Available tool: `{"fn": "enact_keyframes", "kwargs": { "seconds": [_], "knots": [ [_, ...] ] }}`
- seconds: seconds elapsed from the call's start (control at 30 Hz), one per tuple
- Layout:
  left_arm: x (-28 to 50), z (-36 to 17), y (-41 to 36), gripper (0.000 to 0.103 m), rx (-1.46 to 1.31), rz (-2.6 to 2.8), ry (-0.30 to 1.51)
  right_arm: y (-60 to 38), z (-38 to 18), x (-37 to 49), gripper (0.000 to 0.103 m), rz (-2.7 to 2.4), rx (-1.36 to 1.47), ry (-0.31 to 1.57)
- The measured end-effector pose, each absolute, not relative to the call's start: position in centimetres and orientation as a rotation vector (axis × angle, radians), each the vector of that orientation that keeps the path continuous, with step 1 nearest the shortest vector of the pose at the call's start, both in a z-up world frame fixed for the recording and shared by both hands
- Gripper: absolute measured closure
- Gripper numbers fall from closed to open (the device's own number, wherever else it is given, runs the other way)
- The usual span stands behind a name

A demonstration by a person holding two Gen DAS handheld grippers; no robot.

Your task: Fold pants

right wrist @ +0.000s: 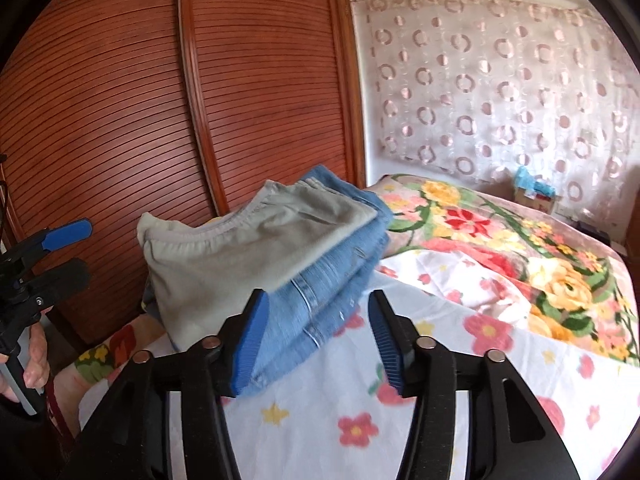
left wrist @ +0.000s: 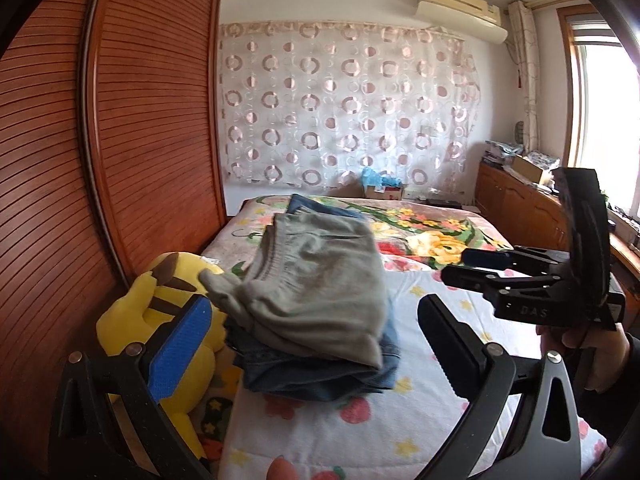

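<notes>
Folded grey pants (left wrist: pixel 316 276) lie on top of folded blue jeans (left wrist: pixel 320 380) in a stack on the bed; the stack also shows in the right wrist view, grey pants (right wrist: pixel 240 252) over jeans (right wrist: pixel 320 292). My left gripper (left wrist: pixel 316 344) is open and empty, its fingers either side of the stack's near end. My right gripper (right wrist: pixel 316 340) is open and empty, just in front of the jeans' edge. It also shows in the left wrist view (left wrist: pixel 464 266), held in the air to the right of the stack. The left gripper shows at the left edge of the right wrist view (right wrist: pixel 66 248).
The bed has a white flowered sheet (left wrist: pixel 400 420) and a bright floral blanket (right wrist: pixel 520 248) behind it. A yellow plush toy (left wrist: pixel 160 320) lies left of the stack. A slatted wooden wardrobe (left wrist: pixel 120 120) stands along the left. A cabinet with clutter (left wrist: pixel 520 200) is at right.
</notes>
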State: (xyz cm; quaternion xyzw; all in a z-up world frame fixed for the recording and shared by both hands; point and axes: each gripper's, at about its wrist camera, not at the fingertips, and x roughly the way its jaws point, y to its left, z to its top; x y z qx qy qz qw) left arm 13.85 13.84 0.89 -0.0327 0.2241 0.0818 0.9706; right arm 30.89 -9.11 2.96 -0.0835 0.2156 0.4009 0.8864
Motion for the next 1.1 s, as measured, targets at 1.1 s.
{"fn": "enact_keyframes", "kwargs": {
  "seconds": [1.1],
  "knots": [
    [9.1, 1.3, 2.4, 0.000, -0.023, -0.042, 0.508, -17.8, 3.9, 14.5, 0.027, 0.530, -0.081, 0.415]
  ]
}}
